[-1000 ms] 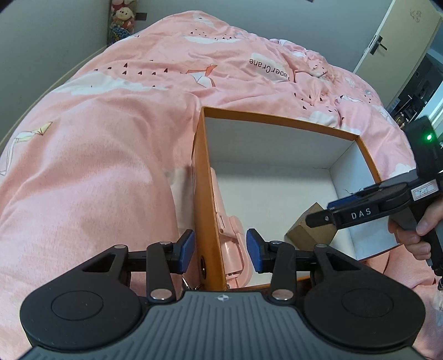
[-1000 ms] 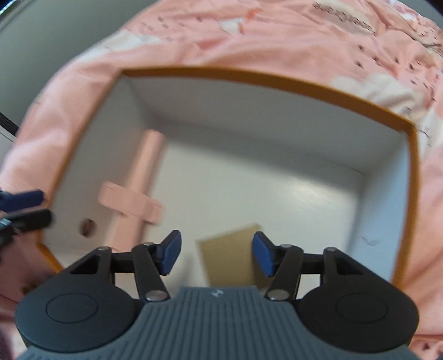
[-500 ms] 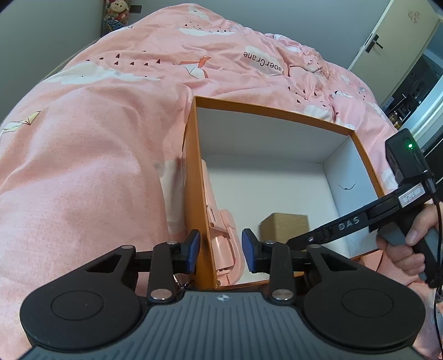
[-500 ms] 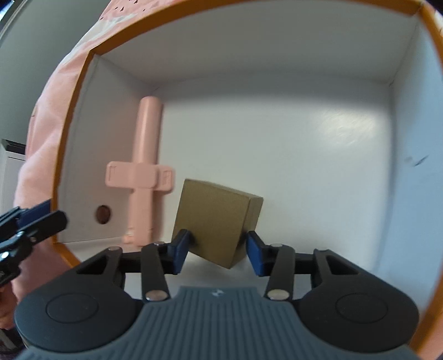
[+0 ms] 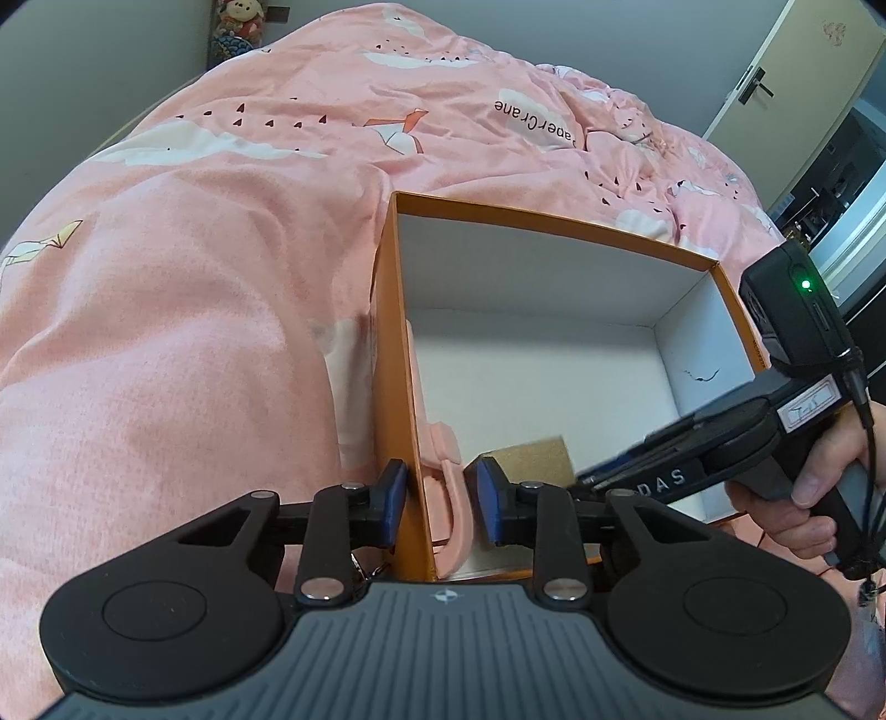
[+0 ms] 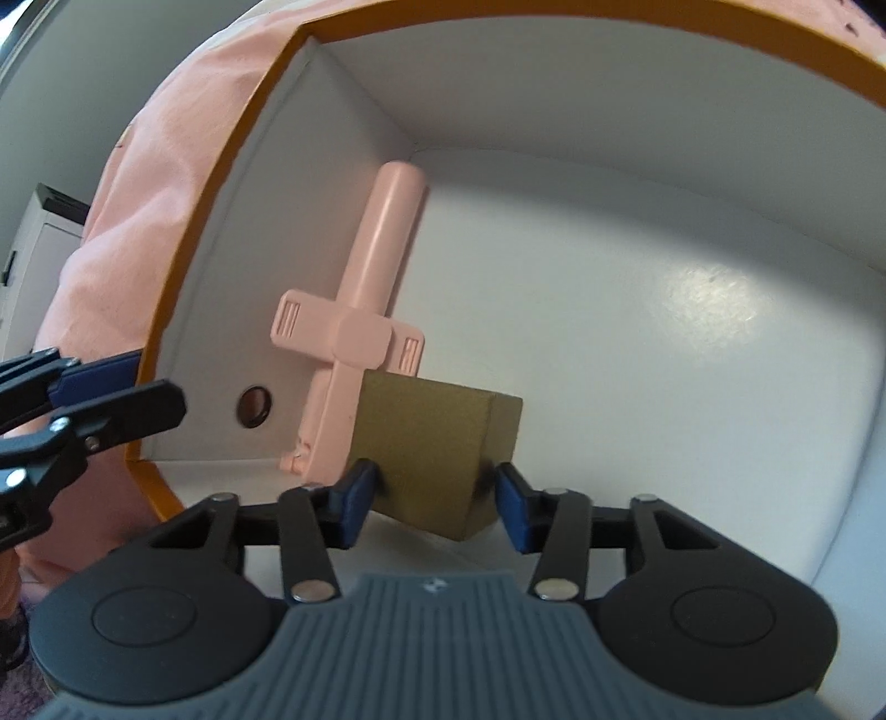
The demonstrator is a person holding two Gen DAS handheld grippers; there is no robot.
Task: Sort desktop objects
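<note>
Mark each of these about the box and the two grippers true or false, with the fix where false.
1. The brown block lies inside the orange box. True.
2. The pink tool lies outside the box. False: it lies inside, along a wall.
3. The right gripper straddles the block. True; its jaws are closing.
4. The left gripper straddles the block. False: it straddles the box wall, jaws closing.
5. The box stands on a bare wooden desk. False: it sits on a pink blanket.
</note>
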